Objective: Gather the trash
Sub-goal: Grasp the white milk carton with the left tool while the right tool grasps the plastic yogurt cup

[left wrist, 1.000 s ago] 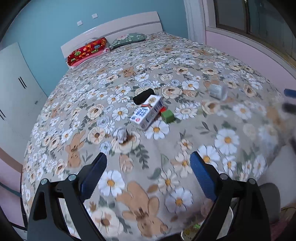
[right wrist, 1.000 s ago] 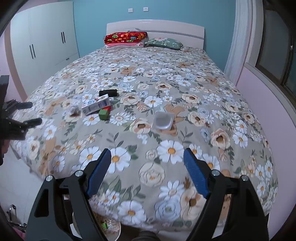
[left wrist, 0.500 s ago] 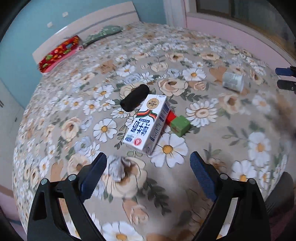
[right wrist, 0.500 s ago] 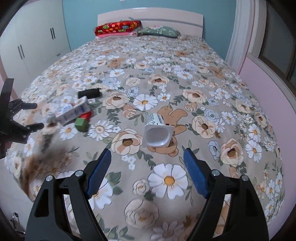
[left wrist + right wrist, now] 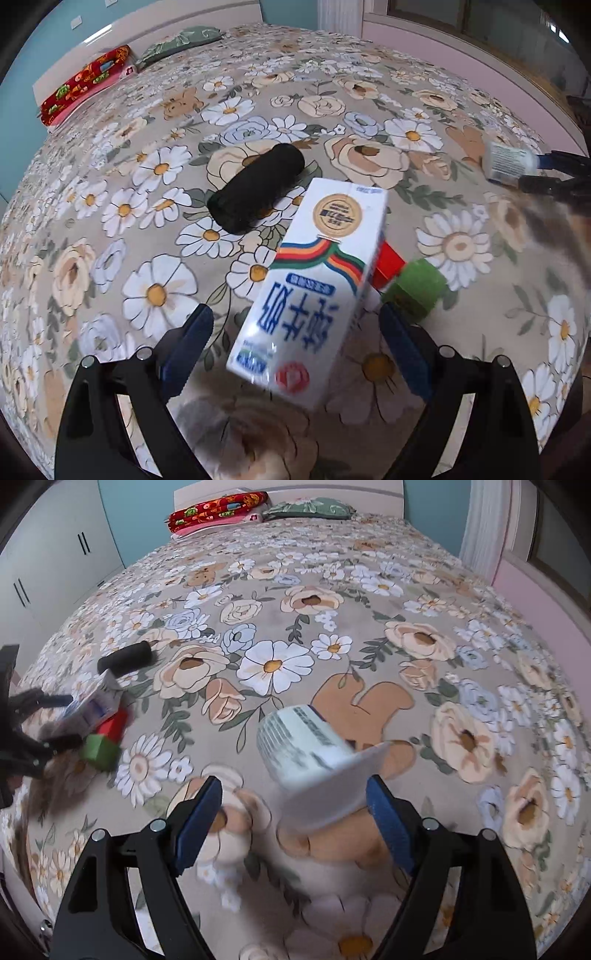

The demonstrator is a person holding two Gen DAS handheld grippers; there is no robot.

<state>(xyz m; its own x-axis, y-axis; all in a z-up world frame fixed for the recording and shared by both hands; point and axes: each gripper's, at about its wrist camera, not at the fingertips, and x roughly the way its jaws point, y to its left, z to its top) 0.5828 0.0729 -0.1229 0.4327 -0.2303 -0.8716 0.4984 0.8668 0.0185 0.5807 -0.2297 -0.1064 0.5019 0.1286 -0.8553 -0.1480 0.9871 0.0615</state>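
Note:
On the flowered bedspread a white milk carton lies flat, and its near end sits between the fingers of my left gripper. That gripper is open and its pads stand clear of the carton. A white plastic cup lies on its side with its rim toward me, between the fingers of my right gripper. This gripper is open too, and the cup's rim is close to the right pad. In the left wrist view the cup shows at the far right with the right gripper's fingers beside it.
A black roll lies just behind the carton. A red block and a green block touch the carton's right side. Red and green pillows lie at the headboard. A wardrobe stands left; a pink wall runs right.
Both grippers have come down and forward toward the bed. The carton now sits between the left fingers and the cup between the right fingers. Neither gripper's jaws have moved.

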